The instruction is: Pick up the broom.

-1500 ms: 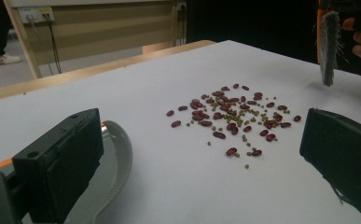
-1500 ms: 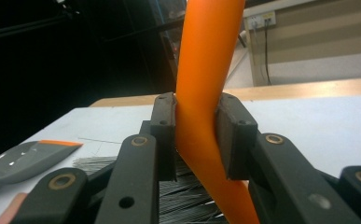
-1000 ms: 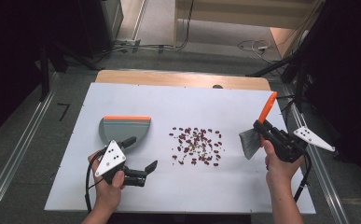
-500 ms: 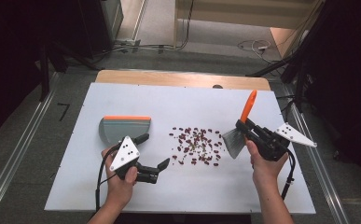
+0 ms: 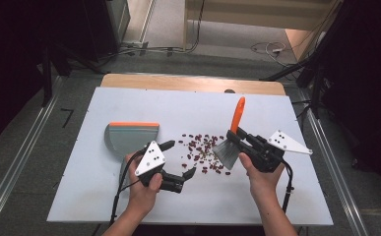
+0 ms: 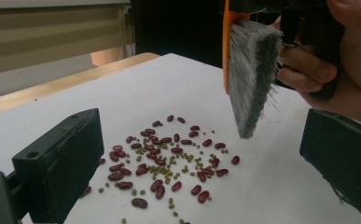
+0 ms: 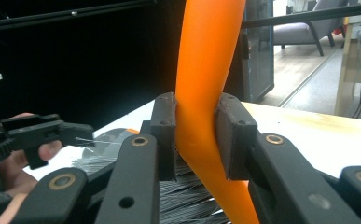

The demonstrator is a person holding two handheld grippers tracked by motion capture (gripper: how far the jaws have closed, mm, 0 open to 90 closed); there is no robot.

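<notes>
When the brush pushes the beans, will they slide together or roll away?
The beans are small, rounded and loose, so some will probably roll and scatter. The brush bristles look soft and may let tiny green ones slip through.

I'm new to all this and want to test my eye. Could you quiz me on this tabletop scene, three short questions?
1. True or false: the right claw is shut on the brush.
2. What lies scattered between the dustpan and the brush? A) coins B) beans C) screws
3. Fill in: the left claw stands ____, with nothing between its jaws.

Key: 1 true, its pads clamp the orange handle. 2 B, red beans and small green ones on the white table. 3 open.
</notes>
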